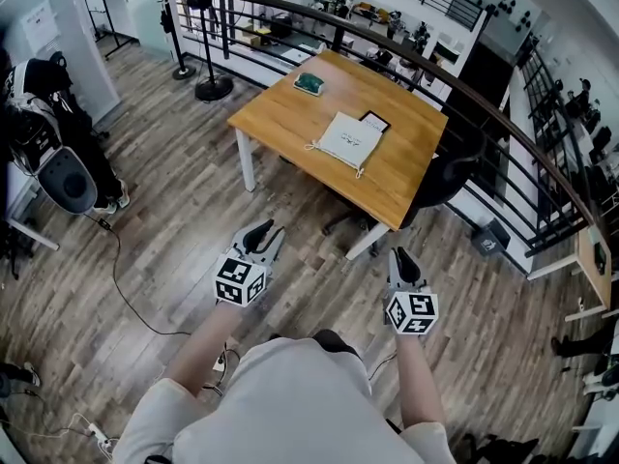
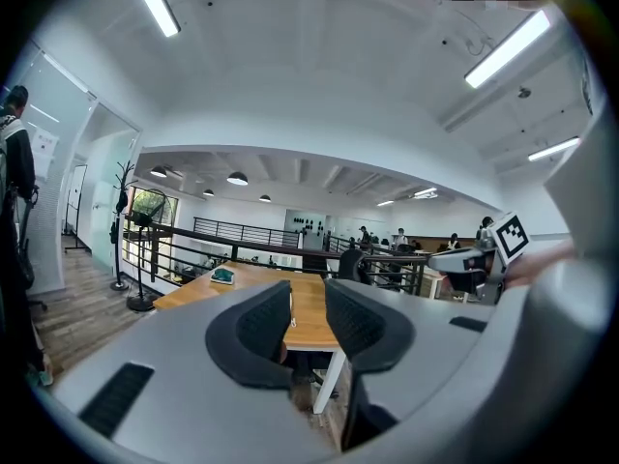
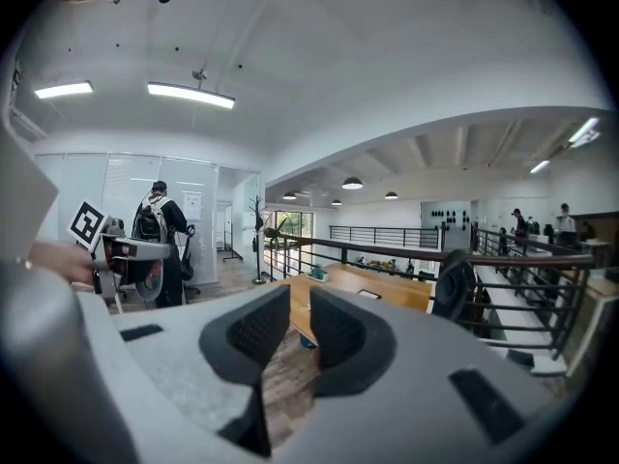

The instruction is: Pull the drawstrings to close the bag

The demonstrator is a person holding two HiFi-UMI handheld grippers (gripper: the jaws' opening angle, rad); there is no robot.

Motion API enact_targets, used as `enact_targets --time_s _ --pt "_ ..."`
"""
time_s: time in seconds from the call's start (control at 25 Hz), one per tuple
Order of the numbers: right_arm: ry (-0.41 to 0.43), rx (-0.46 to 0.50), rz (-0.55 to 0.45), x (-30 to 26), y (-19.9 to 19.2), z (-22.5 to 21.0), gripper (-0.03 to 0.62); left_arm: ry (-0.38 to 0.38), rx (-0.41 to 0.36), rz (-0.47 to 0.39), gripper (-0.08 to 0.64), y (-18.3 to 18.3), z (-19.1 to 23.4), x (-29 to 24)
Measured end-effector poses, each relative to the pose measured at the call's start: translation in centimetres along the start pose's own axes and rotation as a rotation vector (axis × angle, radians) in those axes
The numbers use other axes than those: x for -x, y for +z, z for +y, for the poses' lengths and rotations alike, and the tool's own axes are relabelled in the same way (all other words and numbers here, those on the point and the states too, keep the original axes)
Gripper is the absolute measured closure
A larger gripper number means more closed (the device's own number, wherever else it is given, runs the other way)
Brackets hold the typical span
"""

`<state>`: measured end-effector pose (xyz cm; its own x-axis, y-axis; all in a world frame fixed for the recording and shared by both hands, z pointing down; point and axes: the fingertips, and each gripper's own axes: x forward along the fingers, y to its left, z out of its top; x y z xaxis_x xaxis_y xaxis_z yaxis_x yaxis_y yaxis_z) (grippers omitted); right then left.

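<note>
Faintly, drawstrings [image 1: 359, 168] show beside the distant bag [image 1: 348, 140].

A wooden table [image 1: 290, 114] stands on a plank floor [image 1: 164, 191]. On its far corner lies a small green thing [image 1: 309, 84], and nearer the middle a dark-edged card [image 1: 375, 121]. A black chair [image 1: 443, 180] sits at the table's right side. A dark curved railing [image 1: 338, 19] runs behind the table, and a stand with a round base [image 1: 213, 87] is beside the railing's left end. A thin cable [image 1: 116, 278] snakes over the floor. A person with a backpack [image 3: 160, 225] stands by the glass wall under strip lights [image 3: 191, 94].
</note>
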<state>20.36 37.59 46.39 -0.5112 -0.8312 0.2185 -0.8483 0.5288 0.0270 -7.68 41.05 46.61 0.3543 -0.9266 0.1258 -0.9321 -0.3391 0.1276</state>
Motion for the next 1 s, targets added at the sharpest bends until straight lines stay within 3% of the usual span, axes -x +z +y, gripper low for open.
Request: enact_targets --time_s 0.44,1.0 --pt "0.007 -0.034 0.048 -4.9 -1.0 -1.0 0.528 0.012 0.015 0.031 0.451 -0.6 3.1 -3.1" --pt "0.047 -0.048 0.101 -17.4 -1.1 -7.6 0.528 0.034 0.027 0.062 0.446 0.1 7.7 -15.6"
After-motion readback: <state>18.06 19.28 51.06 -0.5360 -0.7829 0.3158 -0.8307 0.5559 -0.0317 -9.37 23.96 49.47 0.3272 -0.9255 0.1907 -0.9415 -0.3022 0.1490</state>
